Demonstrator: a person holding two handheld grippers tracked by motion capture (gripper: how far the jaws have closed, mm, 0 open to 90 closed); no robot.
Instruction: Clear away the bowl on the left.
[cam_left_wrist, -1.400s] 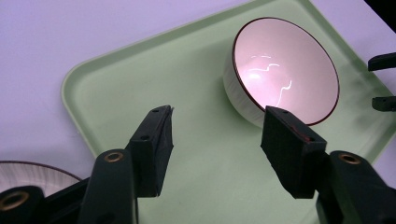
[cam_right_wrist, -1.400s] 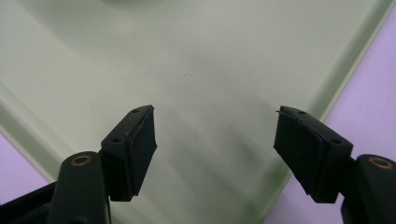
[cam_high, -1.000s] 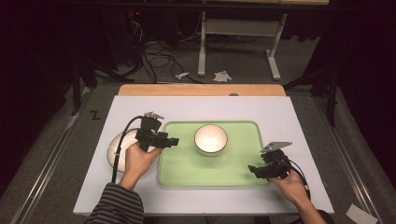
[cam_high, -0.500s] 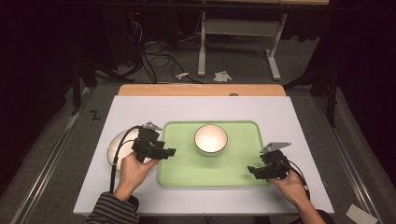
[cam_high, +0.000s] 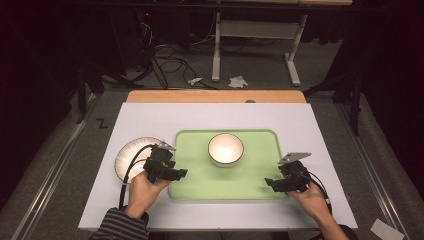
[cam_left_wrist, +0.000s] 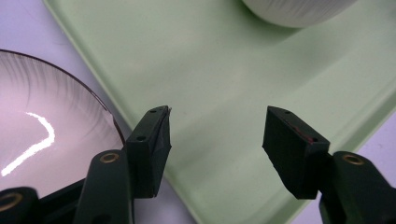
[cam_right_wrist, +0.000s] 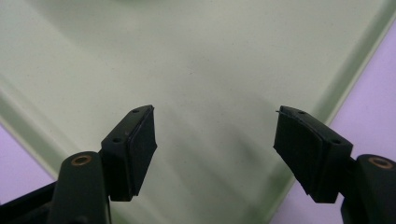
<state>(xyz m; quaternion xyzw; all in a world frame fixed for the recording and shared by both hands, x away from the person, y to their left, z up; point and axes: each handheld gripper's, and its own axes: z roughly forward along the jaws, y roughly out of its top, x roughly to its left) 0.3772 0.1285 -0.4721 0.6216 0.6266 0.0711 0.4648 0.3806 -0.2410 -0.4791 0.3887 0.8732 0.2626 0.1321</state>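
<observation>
Tray (cam_high: 250, 180): matte green plastic, rounded rectangle, mid-bench.
Bowl (cam_high: 226, 149): glossy white, ribbed, on tray's far half.
Plate (cam_high: 129, 157): glossy, round, left of tray.
Left gripper (cam_high: 181, 173): fingers apart over tray's left rim.
Right gripper (cam_high: 270, 182): fingers apart over tray's near-right corner.

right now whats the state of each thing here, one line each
left gripper: open, nothing between the jaws, over the tray's left edge
right gripper: open, holding nothing, over the tray's near right corner
bowl: upright on the tray, looks empty
tray: flat on the table
plate: flat beside the tray, looks empty
</observation>
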